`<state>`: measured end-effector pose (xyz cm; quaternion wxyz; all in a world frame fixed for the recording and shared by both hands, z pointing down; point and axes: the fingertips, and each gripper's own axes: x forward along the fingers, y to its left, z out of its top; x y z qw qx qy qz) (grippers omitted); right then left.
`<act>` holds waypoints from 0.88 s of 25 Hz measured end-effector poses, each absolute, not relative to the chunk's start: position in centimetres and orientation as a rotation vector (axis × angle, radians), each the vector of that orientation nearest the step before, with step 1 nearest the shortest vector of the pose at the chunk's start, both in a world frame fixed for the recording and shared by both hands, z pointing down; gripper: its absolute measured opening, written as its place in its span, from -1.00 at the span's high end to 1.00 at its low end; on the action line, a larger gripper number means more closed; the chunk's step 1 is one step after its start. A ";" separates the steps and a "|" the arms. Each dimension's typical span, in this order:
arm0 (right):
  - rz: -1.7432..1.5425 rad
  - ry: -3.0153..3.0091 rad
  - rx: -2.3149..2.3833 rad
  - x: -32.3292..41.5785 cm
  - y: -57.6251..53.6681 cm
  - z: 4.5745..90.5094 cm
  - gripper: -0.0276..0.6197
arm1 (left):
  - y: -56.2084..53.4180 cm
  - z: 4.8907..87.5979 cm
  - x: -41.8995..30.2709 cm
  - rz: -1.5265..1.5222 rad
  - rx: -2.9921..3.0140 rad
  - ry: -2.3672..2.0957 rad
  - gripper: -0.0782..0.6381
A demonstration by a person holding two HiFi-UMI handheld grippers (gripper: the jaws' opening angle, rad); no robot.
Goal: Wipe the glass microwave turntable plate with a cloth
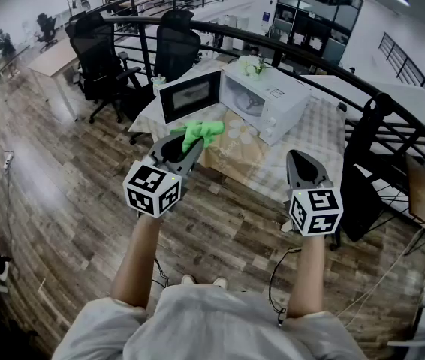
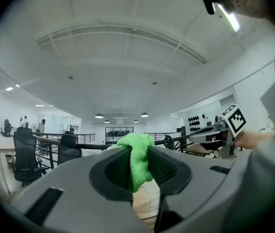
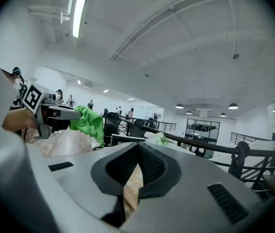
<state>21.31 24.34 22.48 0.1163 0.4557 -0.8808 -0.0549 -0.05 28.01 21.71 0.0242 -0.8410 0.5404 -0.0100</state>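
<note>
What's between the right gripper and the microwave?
Only tablecloth, as the head view shows. Nothing else stands between the right gripper and the microwave.

The microwave [image 1: 265, 100] stands on the bench [image 1: 319, 132], with its door [image 1: 190, 96] swung out to the left. Before it is the left gripper [image 1: 192, 147] (the cloth [image 1: 202, 133] between its jaws). The right gripper [image 1: 301, 158] lies to its right, well apart.

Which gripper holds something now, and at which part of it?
The left gripper pinches the green cloth at a bunched fold; the right gripper holds nothing.
</note>
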 end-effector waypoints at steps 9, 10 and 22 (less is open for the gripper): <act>-0.156 -2.595 1.334 23.3 20.4 24.3 0.87 | 24.8 23.4 1.4 -0.033 -2.590 1.719 0.49; -0.144 -2.597 1.326 23.4 19.8 24.7 0.87 | 24.3 23.7 1.6 -0.028 -2.593 1.721 0.49; -0.067 -2.613 1.276 19.8 10.5 27.3 0.88 | 14.0 26.9 -1.8 -0.033 -2.629 1.712 0.49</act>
